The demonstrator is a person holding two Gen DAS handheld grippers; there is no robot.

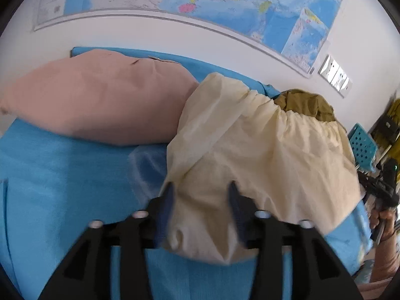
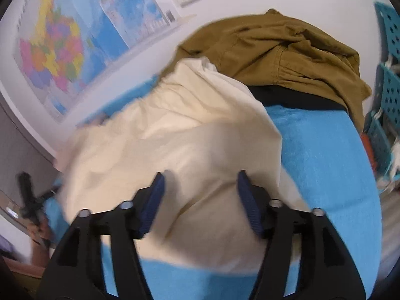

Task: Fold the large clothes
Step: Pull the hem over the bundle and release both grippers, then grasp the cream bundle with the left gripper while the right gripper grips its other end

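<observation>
We are working over a bed covered with a bright blue sheet [image 1: 62, 175], where a large cream-coloured cotton garment with a gathered elastic band [image 1: 250, 145] is lying in a loose, partly doubled heap. It is resting toward the wall side, its gathered band overlapping a crumpled olive-brown garment [image 2: 275, 47] and its left edge touching a plump dusty-pink pillow [image 1: 100, 97]. We judge the olive piece is being kept aside at the corner so the cream one has the open blue area for folding.

We are holding the left gripper [image 1: 201, 192] tilted down over the near left part of the cream cloth. Its jaws are standing apart, and a bulge of cloth is lying between them, beneath the blue pads [image 1: 168, 205]; we are seeing no pinched ridge, so we read them as released. The right gripper [image 2: 200, 182] is angled down over the near right part of the same garment, jaws likewise spread with cream cloth lying under and between them, not clenched on it.

Having one gripper on each near side suggests we are setting up to take two points of one edge together, so the cloth can be carried over evenly. In the right wrist view the near hem is stopping short of the bed's front, with blue sheet showing below it.
</observation>
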